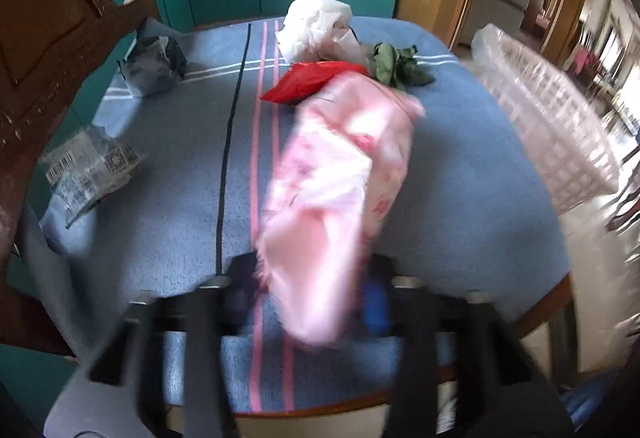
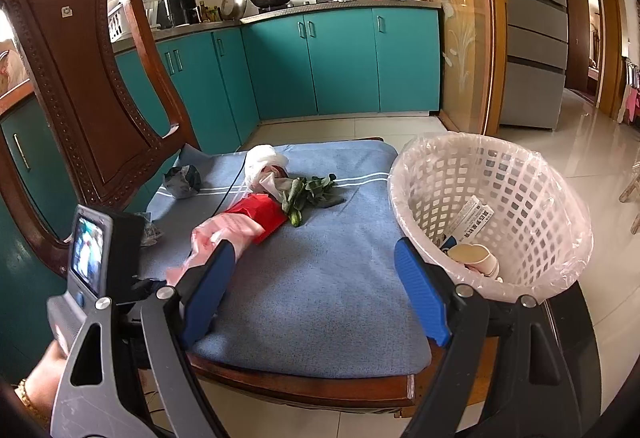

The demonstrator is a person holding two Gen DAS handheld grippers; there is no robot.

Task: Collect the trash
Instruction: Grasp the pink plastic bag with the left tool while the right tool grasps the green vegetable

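Observation:
My left gripper (image 1: 308, 298) is shut on a pink plastic bag (image 1: 340, 177), which trails away from the jaws over the blue towel (image 1: 168, 197); this view is blurred. The pink bag (image 2: 224, 234) also shows in the right wrist view, at the left. Beyond it lie a red packet (image 1: 308, 79), green leaves (image 1: 396, 65) and a crumpled white bag (image 1: 316, 25). My right gripper (image 2: 316, 254) is open above the towel (image 2: 320, 298), with nothing between its blue pads (image 2: 420, 290). A lined white basket (image 2: 520, 173) stands just to its right, holding a paper cup and a carton.
A dark crumpled wrapper (image 1: 154, 65) and a clear barcode wrapper (image 1: 88, 169) lie at the towel's left side. A carved wooden chair back (image 2: 88, 77) rises on the left. Teal cabinets (image 2: 340, 61) stand behind, with tiled floor to the right.

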